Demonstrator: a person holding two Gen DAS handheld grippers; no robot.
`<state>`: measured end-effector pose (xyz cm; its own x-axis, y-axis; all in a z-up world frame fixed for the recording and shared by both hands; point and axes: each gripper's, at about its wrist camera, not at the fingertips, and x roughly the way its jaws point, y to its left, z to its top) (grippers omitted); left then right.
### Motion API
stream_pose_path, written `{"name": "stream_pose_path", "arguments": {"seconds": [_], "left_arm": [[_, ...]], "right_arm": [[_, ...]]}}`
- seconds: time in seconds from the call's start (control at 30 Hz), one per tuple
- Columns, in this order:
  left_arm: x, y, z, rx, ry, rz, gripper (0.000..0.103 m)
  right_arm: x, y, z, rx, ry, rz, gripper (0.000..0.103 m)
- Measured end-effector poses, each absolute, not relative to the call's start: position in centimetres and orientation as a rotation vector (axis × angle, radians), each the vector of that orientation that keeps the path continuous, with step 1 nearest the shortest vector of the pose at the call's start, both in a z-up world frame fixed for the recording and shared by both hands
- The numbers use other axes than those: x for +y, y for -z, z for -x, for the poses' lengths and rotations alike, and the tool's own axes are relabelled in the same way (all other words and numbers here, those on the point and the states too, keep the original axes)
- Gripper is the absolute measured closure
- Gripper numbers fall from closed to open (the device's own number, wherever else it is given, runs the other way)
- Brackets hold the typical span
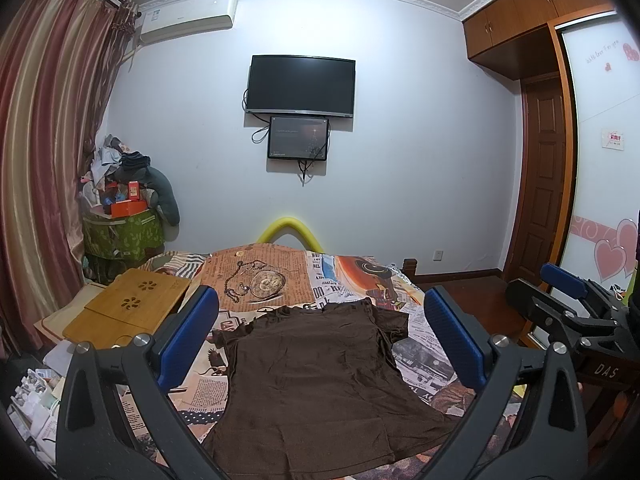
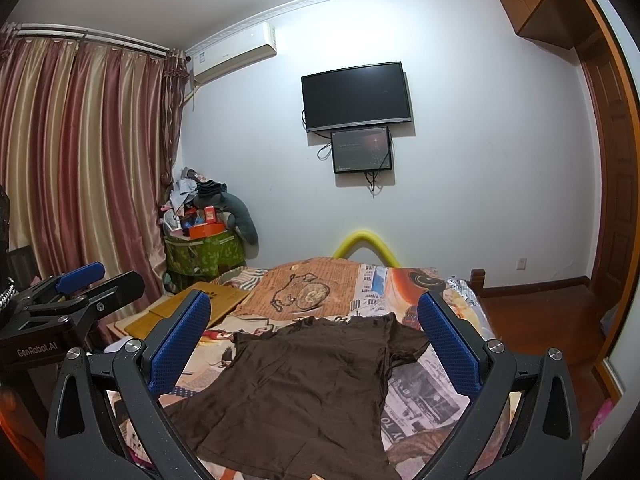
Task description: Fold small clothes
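A small dark brown T-shirt (image 1: 316, 384) lies spread flat on the printed bedspread (image 1: 344, 276), collar toward the far end, hem toward me. It also shows in the right wrist view (image 2: 304, 392). My left gripper (image 1: 320, 332) is open and empty, held above the shirt's near half, its blue pads (image 1: 188, 336) wide apart. My right gripper (image 2: 316, 344) is open and empty too, above the shirt. Each gripper shows in the other's view: the right one (image 1: 568, 304) at the right edge, the left one (image 2: 72, 292) at the left edge.
A bamboo lap tray (image 1: 128, 308) lies on the bed's left side. A green bin piled with clutter (image 1: 124, 228) stands by the curtains. A yellow foam tube (image 1: 290, 232) arches at the bed's far end. A wardrobe (image 1: 600, 160) and wood floor are to the right.
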<state>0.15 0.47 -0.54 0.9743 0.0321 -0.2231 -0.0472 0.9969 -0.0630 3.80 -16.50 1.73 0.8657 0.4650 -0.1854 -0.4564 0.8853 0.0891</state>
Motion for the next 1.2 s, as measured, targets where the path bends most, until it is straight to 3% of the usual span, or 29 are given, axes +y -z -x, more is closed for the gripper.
{"name": "stream_pose_path", "arguments": {"seconds": [0.57,0.97,1.2], "left_arm": [[2.5,2.9,-6.3,0.330,-0.090,0.089,0.000],[9.6,10.7,-18.6,0.589,-0.233,0.075,0.000],[15.3,16.4,-24.4,0.761,-0.279,0.123,0.003]], "right_arm": [[-17.1,0.1,-7.3,0.269,-0.444,-0.047,0.000],[-19.2,5.0,-16.3,0.474,-0.347,-0.060,0.001],[-20.2,8.6,-21.5,0.637,-0.328,-0.062,0.024]]}}
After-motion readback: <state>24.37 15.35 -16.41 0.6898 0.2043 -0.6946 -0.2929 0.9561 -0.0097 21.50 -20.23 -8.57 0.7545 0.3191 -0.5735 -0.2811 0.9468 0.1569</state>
